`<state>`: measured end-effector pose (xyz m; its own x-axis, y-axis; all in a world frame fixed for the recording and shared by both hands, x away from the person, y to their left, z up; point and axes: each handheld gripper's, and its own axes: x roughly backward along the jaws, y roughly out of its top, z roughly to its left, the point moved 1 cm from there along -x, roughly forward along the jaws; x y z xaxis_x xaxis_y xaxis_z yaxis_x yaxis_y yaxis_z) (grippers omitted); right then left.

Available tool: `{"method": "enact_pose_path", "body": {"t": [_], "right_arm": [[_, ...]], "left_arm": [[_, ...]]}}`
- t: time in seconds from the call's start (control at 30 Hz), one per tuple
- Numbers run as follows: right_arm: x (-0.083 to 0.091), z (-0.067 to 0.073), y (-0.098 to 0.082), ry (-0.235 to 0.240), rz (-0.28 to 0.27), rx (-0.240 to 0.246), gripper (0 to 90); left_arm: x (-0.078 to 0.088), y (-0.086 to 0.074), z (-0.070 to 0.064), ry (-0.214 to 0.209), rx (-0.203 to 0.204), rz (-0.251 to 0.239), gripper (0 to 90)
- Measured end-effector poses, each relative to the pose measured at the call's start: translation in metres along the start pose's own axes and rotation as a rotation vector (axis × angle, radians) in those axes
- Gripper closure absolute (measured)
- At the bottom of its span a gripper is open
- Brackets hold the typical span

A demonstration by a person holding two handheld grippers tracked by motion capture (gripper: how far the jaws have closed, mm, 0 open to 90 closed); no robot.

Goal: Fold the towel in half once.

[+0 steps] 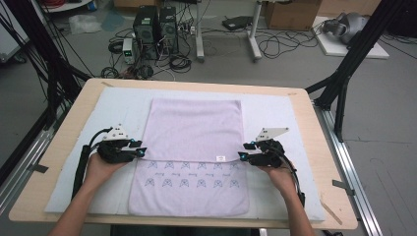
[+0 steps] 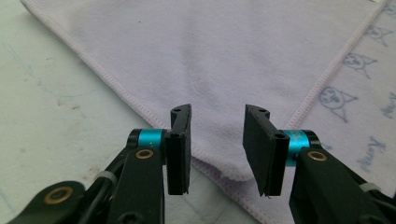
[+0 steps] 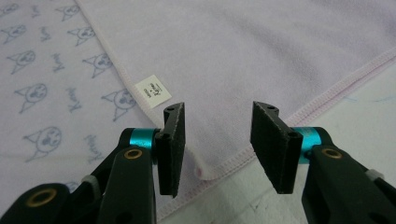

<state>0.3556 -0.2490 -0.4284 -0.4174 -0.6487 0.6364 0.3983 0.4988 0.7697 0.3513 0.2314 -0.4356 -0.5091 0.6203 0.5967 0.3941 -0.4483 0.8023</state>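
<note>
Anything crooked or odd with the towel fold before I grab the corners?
Nothing stands out. The lilac printed towel lies flat on the pale blue mat, folded flap edges straight, both corners sitting square.

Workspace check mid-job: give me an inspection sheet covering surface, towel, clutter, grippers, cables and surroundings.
Surface: light wooden table covered by a pale blue-white mat, faintly marked.
Job's things: lilac cloth towel, top layer folded toward the person, lower strip printed with cat faces; small white label near the folded edge.
Clutter: nothing seen on the mat.
Grippers: left gripper and right gripper sit at the two corners of the folded layer; jaws open, a towel corner between each pair, pads not pressing.
Cables: one black cable trails along each forearm.
Surroundings: black computer towers, loose floor wiring, cardboard box, black frame legs.
</note>
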Motion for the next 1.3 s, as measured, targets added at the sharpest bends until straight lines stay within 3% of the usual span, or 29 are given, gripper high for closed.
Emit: {"method": "enact_pose_path", "body": {"t": [0.17,0.4,0.53,0.67,0.8,1.03,1.3], "right_arm": [[0.002,-0.002,-0.005,0.016,-0.034,-0.018,54.0],[-0.011,0.007,-0.007,0.035,0.049,0.021,52.6],[-0.018,0.007,-0.009,0.046,0.089,0.036,59.9],[-0.017,0.004,-0.010,0.052,0.075,0.018,73.9],[-0.016,0.000,-0.011,0.076,0.065,0.000,83.7],[-0.013,0.001,-0.010,0.077,0.042,0.008,85.7],[-0.007,0.003,-0.006,0.065,0.007,0.017,86.1]], "left_arm": [[-0.007,-0.003,-0.005,-0.029,-0.026,0.038,60.3],[-0.012,-0.005,-0.008,-0.054,-0.038,0.079,60.9],[-0.013,-0.006,-0.009,-0.070,-0.044,0.081,69.9],[-0.013,-0.005,-0.010,-0.060,-0.060,0.084,84.4],[-0.012,-0.005,-0.009,-0.055,-0.048,0.087,88.1],[-0.007,-0.004,-0.010,-0.044,-0.051,0.079,88.6],[0.002,0.000,-0.011,-0.034,-0.039,0.032,88.8]]}}
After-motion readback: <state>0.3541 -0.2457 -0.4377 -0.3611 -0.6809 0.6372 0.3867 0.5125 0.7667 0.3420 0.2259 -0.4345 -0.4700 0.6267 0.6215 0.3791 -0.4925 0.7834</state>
